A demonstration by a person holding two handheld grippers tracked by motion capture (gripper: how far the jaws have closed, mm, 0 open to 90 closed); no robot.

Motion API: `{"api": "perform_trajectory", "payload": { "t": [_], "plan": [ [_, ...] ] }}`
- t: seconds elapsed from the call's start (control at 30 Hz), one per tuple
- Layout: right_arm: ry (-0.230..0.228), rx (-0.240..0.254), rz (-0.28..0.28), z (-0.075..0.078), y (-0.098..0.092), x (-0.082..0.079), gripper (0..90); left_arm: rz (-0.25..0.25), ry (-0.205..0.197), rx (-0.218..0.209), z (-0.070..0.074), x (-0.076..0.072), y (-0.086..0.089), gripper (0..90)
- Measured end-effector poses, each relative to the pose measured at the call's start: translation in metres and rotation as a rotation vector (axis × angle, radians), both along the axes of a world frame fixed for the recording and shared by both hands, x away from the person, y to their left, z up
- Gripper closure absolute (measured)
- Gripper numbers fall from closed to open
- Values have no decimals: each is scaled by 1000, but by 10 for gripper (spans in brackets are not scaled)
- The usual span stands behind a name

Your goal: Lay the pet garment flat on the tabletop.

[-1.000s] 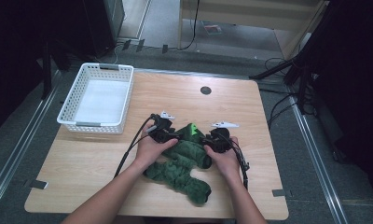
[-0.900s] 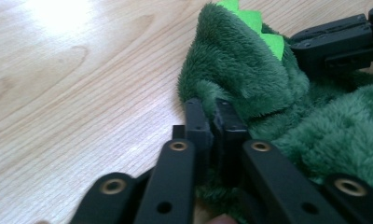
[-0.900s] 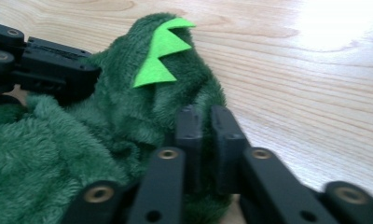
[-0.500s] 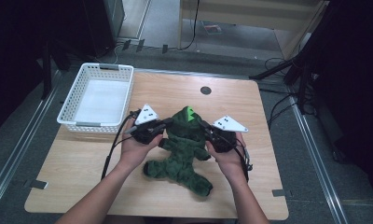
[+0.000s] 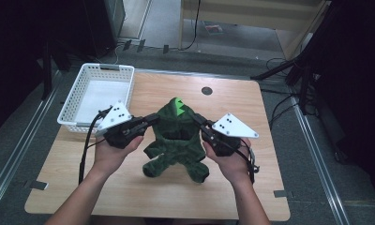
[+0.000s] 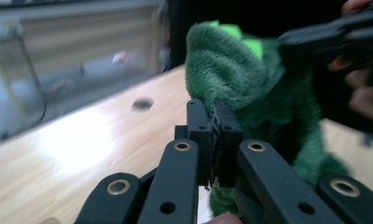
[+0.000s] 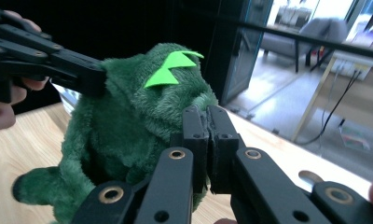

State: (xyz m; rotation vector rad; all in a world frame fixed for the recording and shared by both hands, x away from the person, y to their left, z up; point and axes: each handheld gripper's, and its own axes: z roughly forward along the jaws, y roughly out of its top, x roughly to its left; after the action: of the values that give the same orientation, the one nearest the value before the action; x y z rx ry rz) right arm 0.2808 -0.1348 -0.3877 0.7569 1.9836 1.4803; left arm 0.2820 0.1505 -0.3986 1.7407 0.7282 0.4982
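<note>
Green plush dinosaur costume [image 5: 176, 136] held up above the middle of the wooden surface [image 5: 251, 122], hood end far, legs hanging toward the near edge, bright green spikes [image 5: 178, 102] on the hood top. Left gripper [image 5: 153, 117] grips the hood's left side, fingers [image 6: 208, 135] clenched on a fold of green fabric. Right gripper [image 5: 198, 120] grips the hood's right side, fingers [image 7: 208, 140] clamped tight on the fur. Grippers face each other across the garment, stretching it between them. Left hand [image 5: 111, 152] and right hand [image 5: 230, 157] hold the gripper bodies from below. White plastic basket [image 5: 78, 101] sits at the surface's far left corner, apart from the costume. Dark round hole [image 5: 206, 90] in the surface beyond the hood.
</note>
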Motion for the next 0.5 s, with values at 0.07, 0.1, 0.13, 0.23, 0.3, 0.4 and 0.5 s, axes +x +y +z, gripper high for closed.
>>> {"api": "perform_trajectory", "payload": {
  "t": [0.07,0.1,0.13,0.23,0.3,0.4,0.5],
  "plan": [
    [68,5,-25,-17,2,31,883,45,74,23,-20,32,-5,888],
    [92,-3,-47,-27,5,47,882,111,125,46,-41,64,-13,888],
    [92,-3,-47,-27,5,47,882,111,125,46,-41,64,-13,884],
    [147,-55,-131,-56,17,91,868,246,209,71,-71,109,-27,836],
    [221,-105,-239,-86,24,134,694,362,265,78,-86,136,-28,630],
    [286,-108,-319,-97,16,149,533,360,312,37,-87,137,-19,524],
    [326,-18,-299,-91,-1,132,525,299,313,24,-86,123,-13,520]
  ]
}}
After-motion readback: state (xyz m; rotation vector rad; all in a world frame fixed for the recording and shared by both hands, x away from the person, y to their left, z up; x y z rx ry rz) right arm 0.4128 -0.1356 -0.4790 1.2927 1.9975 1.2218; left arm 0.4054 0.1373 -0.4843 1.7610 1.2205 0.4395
